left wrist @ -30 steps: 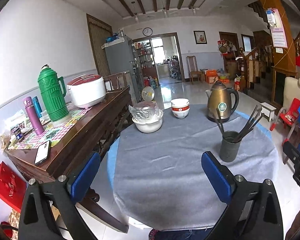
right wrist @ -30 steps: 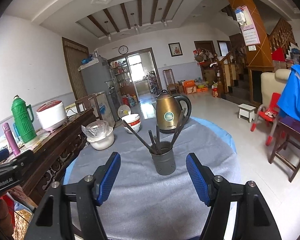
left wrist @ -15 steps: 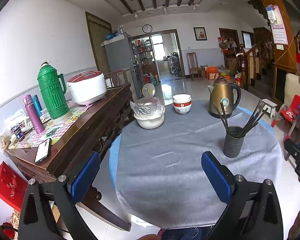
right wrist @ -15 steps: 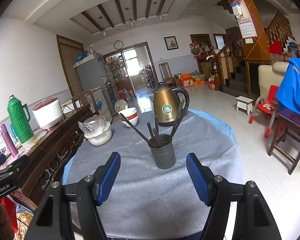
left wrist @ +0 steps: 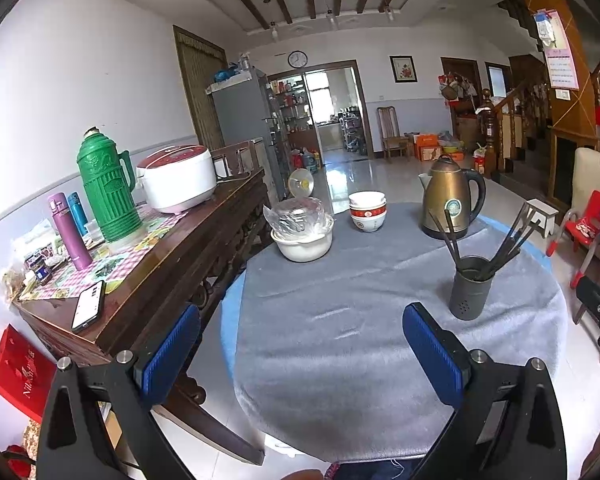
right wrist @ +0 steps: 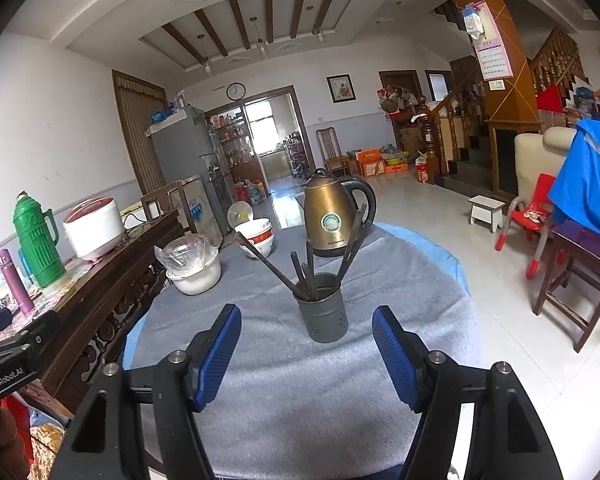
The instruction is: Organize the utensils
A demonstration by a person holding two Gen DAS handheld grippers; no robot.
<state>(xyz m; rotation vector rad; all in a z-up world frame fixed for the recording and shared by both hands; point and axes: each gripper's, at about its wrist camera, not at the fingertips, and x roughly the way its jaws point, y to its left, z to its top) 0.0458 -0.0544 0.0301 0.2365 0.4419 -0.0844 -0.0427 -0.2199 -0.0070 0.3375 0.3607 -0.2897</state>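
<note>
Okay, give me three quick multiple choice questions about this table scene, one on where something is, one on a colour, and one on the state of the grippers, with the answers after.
1. Where are the dark utensils?
A. Lying flat on the grey cloth
B. Standing in the dark grey holder
C. Inside the stacked bowls

2. What colour is the tall thermos on the wooden sideboard?
A. Green
B. Yellow
C. Black

3. What state are the two grippers in?
A. Both shut on utensils
B. One holds the kettle
C. Both open and empty

Answers:
1. B, the utensils fan out from the holder's mouth.
2. A, its ribbed body is green.
3. C, the left gripper and the right gripper have blue pads spread wide with only cloth between them.
</note>
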